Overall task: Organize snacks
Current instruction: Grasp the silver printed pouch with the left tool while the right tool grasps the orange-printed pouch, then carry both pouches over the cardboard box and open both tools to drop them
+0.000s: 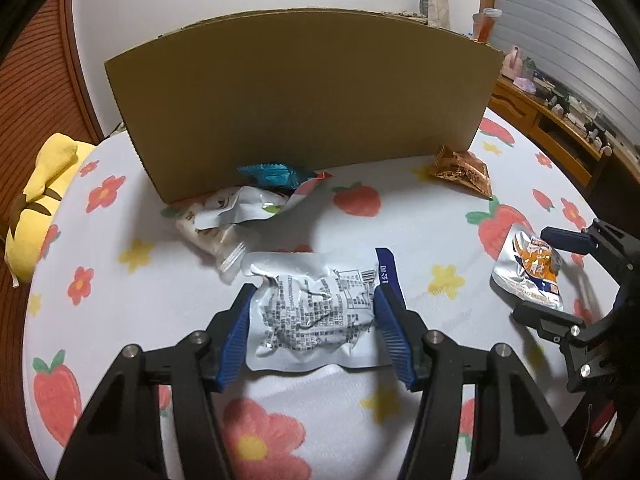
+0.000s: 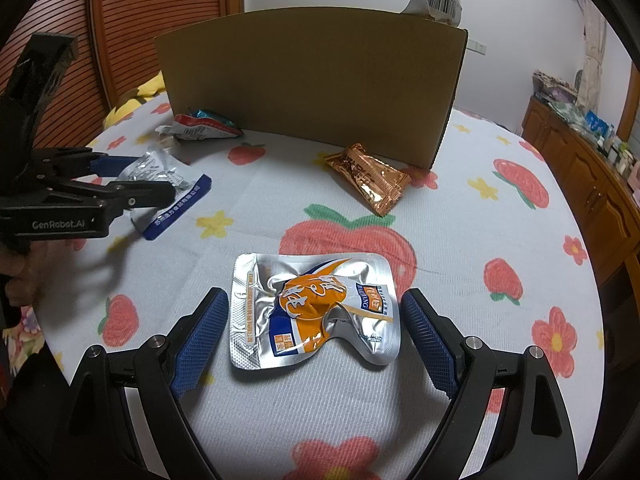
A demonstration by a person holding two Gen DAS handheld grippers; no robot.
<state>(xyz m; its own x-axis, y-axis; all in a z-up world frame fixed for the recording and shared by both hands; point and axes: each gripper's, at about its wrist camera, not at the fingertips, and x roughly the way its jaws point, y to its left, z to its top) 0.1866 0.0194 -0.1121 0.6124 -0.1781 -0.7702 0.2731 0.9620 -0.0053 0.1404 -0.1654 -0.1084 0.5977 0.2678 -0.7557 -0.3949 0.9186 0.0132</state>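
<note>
My left gripper (image 1: 314,296) has its blue pads on both sides of a silver snack pouch with printed text and a blue edge (image 1: 316,312), lying on the flowered cloth; the pads touch its sides. My right gripper (image 2: 314,300) is open around a silver and orange pouch (image 2: 316,312), with gaps on both sides. That pouch also shows in the left wrist view (image 1: 530,270), as does the right gripper (image 1: 532,276). A cardboard box (image 1: 304,96) stands behind. The left gripper (image 2: 148,176) shows in the right wrist view over its pouch (image 2: 176,196).
A copper-brown packet (image 2: 368,178) lies by the box's right corner. A teal packet (image 1: 272,174), a white and red torn wrapper (image 1: 248,204) and a clear packet (image 1: 212,240) lie at the box's left front. A yellow plush (image 1: 40,200) sits at the left edge. Wooden cabinets (image 2: 592,184) stand to the right.
</note>
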